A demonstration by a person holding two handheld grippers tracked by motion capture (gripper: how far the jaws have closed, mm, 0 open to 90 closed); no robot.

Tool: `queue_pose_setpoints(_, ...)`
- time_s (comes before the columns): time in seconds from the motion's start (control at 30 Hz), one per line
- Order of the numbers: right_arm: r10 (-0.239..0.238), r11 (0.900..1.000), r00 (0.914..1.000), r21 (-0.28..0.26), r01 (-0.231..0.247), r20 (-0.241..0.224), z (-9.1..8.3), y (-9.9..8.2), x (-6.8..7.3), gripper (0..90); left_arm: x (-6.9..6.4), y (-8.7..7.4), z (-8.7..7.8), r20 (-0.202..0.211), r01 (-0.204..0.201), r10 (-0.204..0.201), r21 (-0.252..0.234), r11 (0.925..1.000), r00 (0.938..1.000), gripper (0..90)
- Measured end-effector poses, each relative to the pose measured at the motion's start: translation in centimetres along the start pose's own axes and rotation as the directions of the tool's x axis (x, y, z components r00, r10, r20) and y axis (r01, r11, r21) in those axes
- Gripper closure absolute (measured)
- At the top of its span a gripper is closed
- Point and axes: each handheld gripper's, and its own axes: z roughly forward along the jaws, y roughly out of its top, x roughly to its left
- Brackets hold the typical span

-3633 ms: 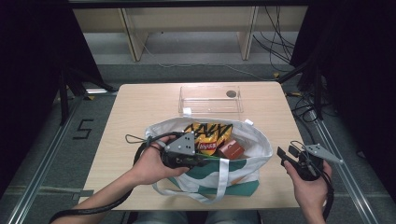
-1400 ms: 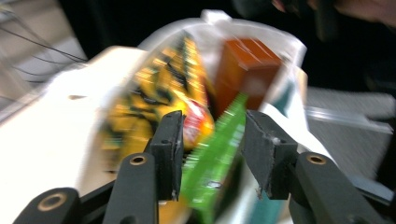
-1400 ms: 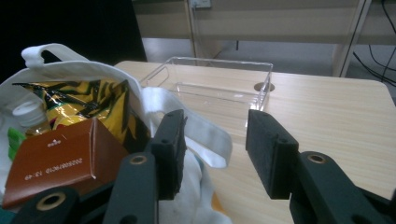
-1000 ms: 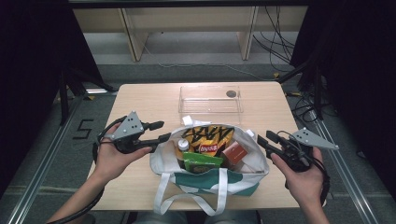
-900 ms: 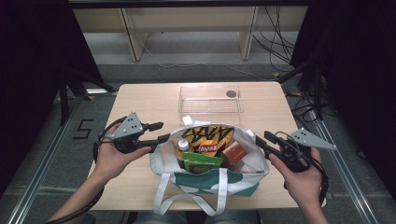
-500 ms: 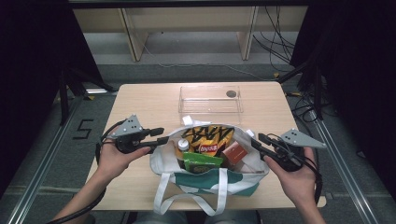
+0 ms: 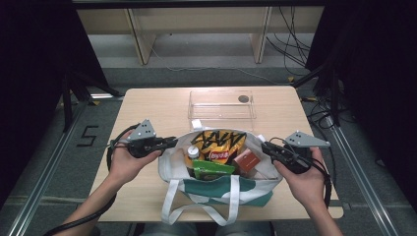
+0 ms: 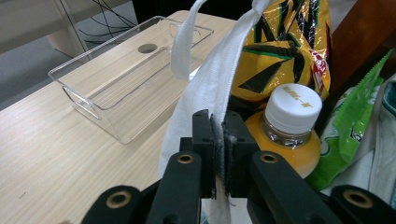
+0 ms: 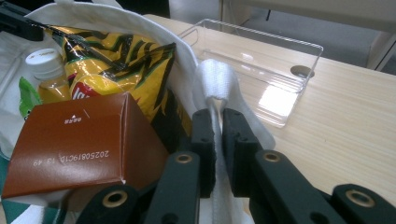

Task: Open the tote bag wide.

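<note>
A white and green tote bag (image 7: 221,189) stands at the table's front middle. It holds a yellow chip bag (image 7: 219,142), an orange drink bottle (image 8: 287,126) with a white cap, a green packet (image 7: 211,170) and a brown box (image 9: 79,144). My left gripper (image 7: 169,142) is at the bag's left rim. Its jaws have just been closing and now pinch the white cloth (image 8: 210,84). My right gripper (image 7: 265,146) is at the right rim. Its jaws have also just closed, on the white cloth (image 9: 215,77) there.
A clear plastic tray (image 7: 221,115) lies on the table behind the bag, with a dark round spot (image 7: 243,99) at its far right. The bag's handles (image 7: 196,211) hang toward the table's front edge. Bare wood lies to the left and right of the bag.
Both grippers have moved inward to the bag's rims and closed on the cloth, the left one sinking a little. Earlier still, the left gripper was over the bag's contents.
</note>
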Motion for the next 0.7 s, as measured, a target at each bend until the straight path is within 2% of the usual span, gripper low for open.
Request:
queue_pose_setpoints(0.03,0.003,1.0,1.0,-0.003,-0.003,0.0,0.0,0.0,0.0,84.7,0.1,0.0,0.0,0.0,0.001,-0.001,0.003,1.0,1.0,85.7)
queue_pose_setpoints(0.1,-0.04,0.9992,0.9991,0.0,0.04,-0.014,0.1,0.1,-0.2,84.7,0.2,0.1,0.2,-0.005,0.008,-0.008,-0.003,1.0,1.0,86.0)
queue_pose_setpoints(0.13,-0.019,0.9998,0.9998,0.006,0.019,-0.005,0.1,0.2,0.0,84.7,0.2,0.1,0.2,-0.011,0.01,-0.01,-0.002,0.9999,0.9999,86.0)
queue_pose_setpoints(0.23,-0.045,0.999,0.9989,-0.01,0.045,0.015,0.4,0.3,0.0,84.7,0.4,0.1,0.5,-0.021,0.021,-0.021,-0.005,0.9998,0.9995,86.2)
queue_pose_setpoints(0.27,-0.045,0.999,0.9989,-0.01,0.045,0.015,0.4,0.3,0.0,84.7,0.5,0.1,0.6,-0.024,0.024,-0.024,-0.003,0.9997,0.9994,86.2)
queue_pose_setpoints(0.3,-0.067,0.9977,0.9976,0.008,0.067,0.015,0.6,0.4,0.0,84.7,0.5,0.0,0.8,-0.023,0.029,-0.029,-0.002,0.9996,0.9993,86.2)
queue_pose_setpoints(0.37,-0.076,0.9971,0.9969,0.001,0.076,0.023,0.7,0.4,0.0,84.6,0.7,-0.2,1.1,-0.026,0.036,-0.035,0.006,0.9994,0.999,86.2)
queue_pose_setpoints(0.57,-0.087,0.9961,0.9955,0.022,0.086,0.038,1.3,0.3,-0.1,84.7,1.2,-0.5,2.4,-0.04,0.043,-0.041,0.036,0.9984,0.9983,86.2)
queue_pose_setpoints(0.67,-0.065,0.9978,0.997,0.017,0.065,0.041,1.9,-0.1,-0.4,84.7,1.4,-0.8,3.0,-0.038,0.052,-0.05,0.038,0.9979,0.998,86.2)
queue_pose_setpoints(0.7,-0.063,0.9976,0.9971,0.032,0.062,0.044,2.0,-0.3,-0.5,84.7,1.4,-0.9,3.2,-0.039,0.045,-0.043,0.052,0.9976,0.9983,86.1)
